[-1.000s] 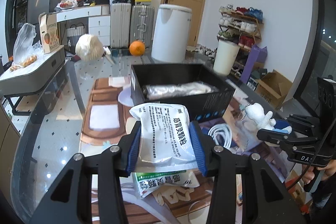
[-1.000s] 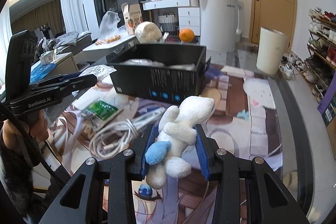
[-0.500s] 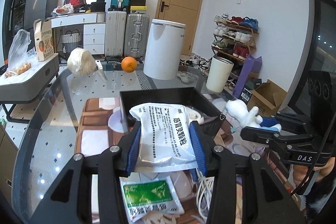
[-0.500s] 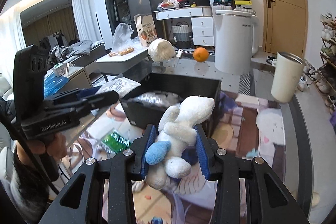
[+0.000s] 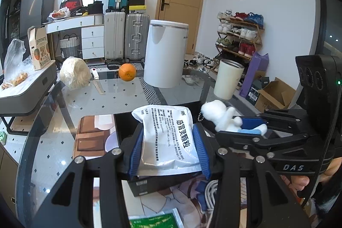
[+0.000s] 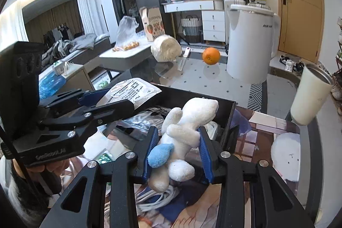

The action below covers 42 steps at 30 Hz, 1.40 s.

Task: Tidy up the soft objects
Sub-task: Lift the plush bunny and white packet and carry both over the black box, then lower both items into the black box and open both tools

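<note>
My left gripper (image 5: 168, 131) is shut on a white printed medicine pouch (image 5: 166, 119) and holds it over the near part of an open black box (image 5: 121, 127). My right gripper (image 6: 178, 131) is shut on a white plush toy (image 6: 188, 121) with a blue patch, held above the box's near side, whose far rim (image 6: 192, 95) shows behind it. Each gripper appears in the other's view: the right gripper (image 5: 245, 125) with the plush toy (image 5: 220, 114), the left gripper (image 6: 102, 97) with the pouch (image 6: 132, 91). A clear-wrapped packet (image 6: 145, 119) lies in the box.
On the glass table behind the box are an orange (image 5: 127, 72), a pale wrapped ball (image 5: 73, 73), a white cylindrical appliance (image 5: 165, 52) and a cream tumbler (image 5: 227, 80). A coiled white cable (image 6: 158, 198) and a green sachet (image 5: 154, 221) lie on the mat in front.
Both grippers have moved forward and upward with their loads. They went from in front of the black box to over it, and they now stand closer together.
</note>
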Available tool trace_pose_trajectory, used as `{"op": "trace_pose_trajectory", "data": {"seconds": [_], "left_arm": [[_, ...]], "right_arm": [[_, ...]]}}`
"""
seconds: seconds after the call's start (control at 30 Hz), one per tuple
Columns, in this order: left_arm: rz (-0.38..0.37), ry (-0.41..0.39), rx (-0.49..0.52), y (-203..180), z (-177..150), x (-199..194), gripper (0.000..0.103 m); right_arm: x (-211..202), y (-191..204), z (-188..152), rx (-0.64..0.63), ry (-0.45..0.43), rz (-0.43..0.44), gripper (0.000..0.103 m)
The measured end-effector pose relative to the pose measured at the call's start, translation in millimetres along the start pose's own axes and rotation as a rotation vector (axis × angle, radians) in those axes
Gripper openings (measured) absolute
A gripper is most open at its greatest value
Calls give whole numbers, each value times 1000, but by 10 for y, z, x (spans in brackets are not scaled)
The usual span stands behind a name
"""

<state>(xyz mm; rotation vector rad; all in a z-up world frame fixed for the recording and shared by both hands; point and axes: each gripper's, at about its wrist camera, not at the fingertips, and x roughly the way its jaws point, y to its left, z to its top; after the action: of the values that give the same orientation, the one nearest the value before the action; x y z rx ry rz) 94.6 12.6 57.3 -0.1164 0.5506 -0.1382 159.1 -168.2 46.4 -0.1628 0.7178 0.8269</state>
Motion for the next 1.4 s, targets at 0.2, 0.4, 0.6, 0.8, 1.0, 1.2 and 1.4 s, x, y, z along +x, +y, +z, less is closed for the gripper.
{"op": "trace_pose_trajectory", "data": {"seconds": [0.2, 0.4, 0.6, 0.8, 1.0, 1.2, 1.4], "left_arm": [[12, 34, 3, 45, 19, 222, 44], [13, 68, 6, 96, -8, 418, 44], [14, 100, 13, 84, -55, 546, 44], [12, 103, 25, 66, -45, 538, 45], [1, 120, 47, 35, -50, 525, 58], [8, 83, 15, 35, -78, 371, 88], [3, 39, -21, 69, -109, 77, 103]], "right_arm": [[319, -84, 109, -19, 54, -17, 38], [577, -123, 165, -48, 110, -50, 38], [747, -128, 221, -96, 150, -68, 35], [829, -100, 262, -145, 189, -85, 35], [562, -130, 257, -176, 97, -130, 39], [213, -225, 167, -136, 54, -172, 51], [-48, -243, -60, -16, 16, -148, 75]]}}
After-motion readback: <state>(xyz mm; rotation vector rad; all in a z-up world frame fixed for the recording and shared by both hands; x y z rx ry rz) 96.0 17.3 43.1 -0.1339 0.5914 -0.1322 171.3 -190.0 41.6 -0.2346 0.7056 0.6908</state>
